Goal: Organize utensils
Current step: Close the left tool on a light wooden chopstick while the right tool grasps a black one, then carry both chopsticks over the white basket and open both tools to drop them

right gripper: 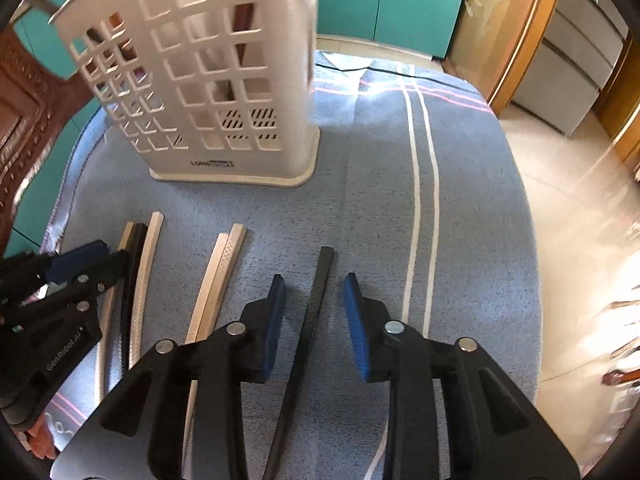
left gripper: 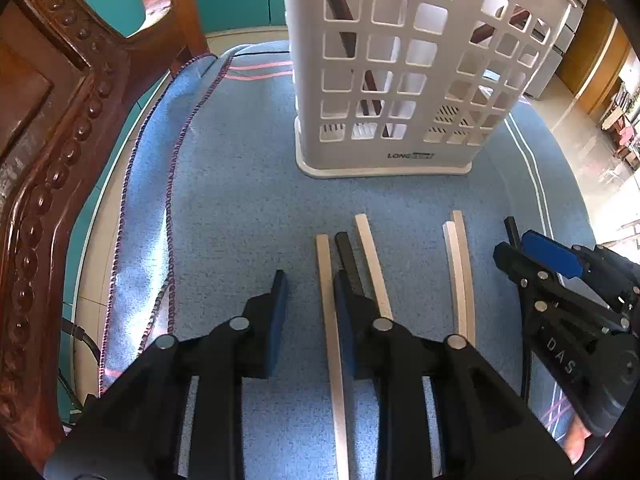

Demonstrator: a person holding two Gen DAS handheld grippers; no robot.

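Note:
A white perforated utensil holder [left gripper: 384, 80] [right gripper: 208, 92] stands upright on the blue cloth, with dark sticks inside it. Several chopsticks lie on the cloth in front of it. My left gripper [left gripper: 310, 296] is open and points down. A silver chopstick [left gripper: 326, 280] lies between its pads, close to the right one. A black chopstick [left gripper: 348, 252] and another silver one [left gripper: 374, 264] lie just right of that finger. A silver pair [left gripper: 460, 272] [right gripper: 218, 276] lies further right. My right gripper [right gripper: 314, 300] is open and straddles a black chopstick [right gripper: 320, 292] without touching it.
The blue cloth [left gripper: 240, 200] [right gripper: 472, 240] covers a table whose edge curves round at the right, with tiled floor beyond. Carved dark wooden furniture [left gripper: 48, 140] stands close on the left. Teal cabinets [right gripper: 400, 0] are behind. The two grippers are side by side, the left gripper [right gripper: 110, 256] left of the right gripper [left gripper: 520, 248].

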